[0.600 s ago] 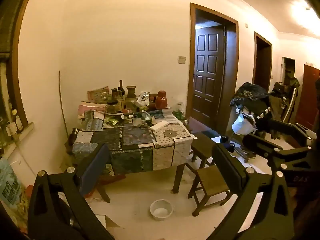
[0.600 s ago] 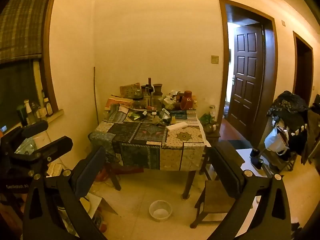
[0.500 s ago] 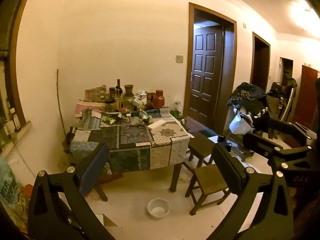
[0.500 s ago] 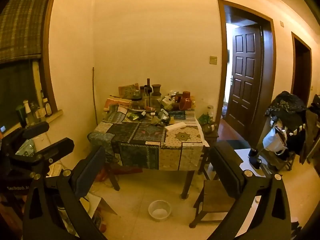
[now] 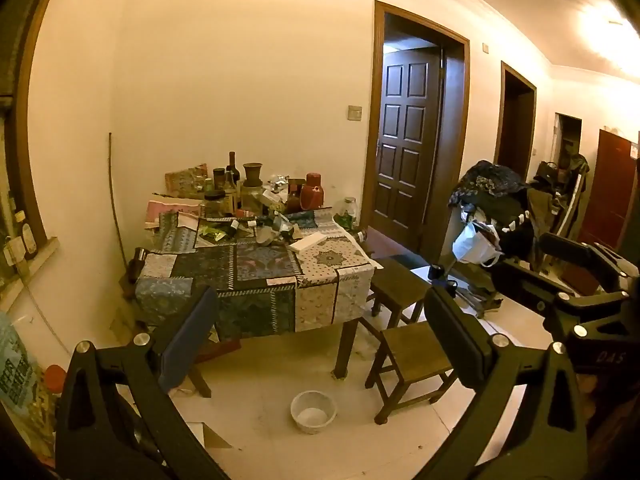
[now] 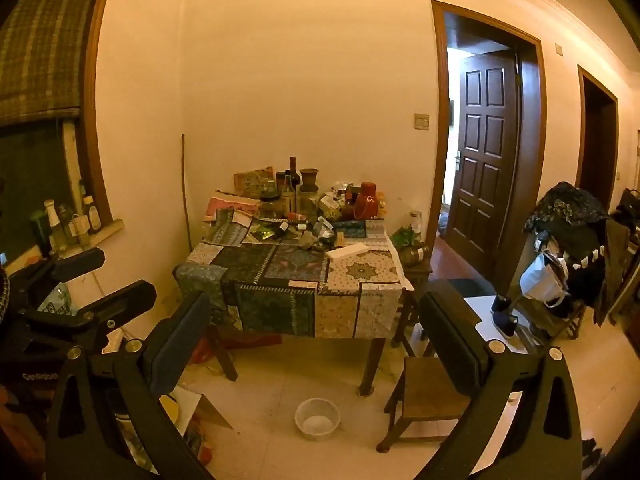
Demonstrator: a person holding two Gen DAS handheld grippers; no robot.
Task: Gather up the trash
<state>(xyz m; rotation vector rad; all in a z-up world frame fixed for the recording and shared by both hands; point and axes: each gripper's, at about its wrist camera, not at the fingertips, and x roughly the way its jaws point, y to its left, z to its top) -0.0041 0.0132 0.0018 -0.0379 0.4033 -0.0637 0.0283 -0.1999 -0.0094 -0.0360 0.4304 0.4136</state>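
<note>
Both grippers held up level, well back from everything, pointed across the room. Left gripper spread wide open, nothing between the pads. Right gripper same deal, wide open and empty. Each one visible at the edge of the other's view, side by side.

Straight ahead beyond both sets of jaws: table under a patchwork cloth, far half piled with stuff. Trash looks like crumpled wrappers and scraps heaped mid-table, just past the gap between the jaws, well apart from both grippers. Can't tell exactly which bits count as junk from here.

Containers, big to small:
- red jug at the back, lid on, contents hidden
- brown vase on top of a jar, inside not visible
- dark bottle upright beside it
- white bowl on the floor, below and between the jaws, something pale at the bottom, can't tell what

Wooden stool near the right-hand finger, beside the table.
</note>
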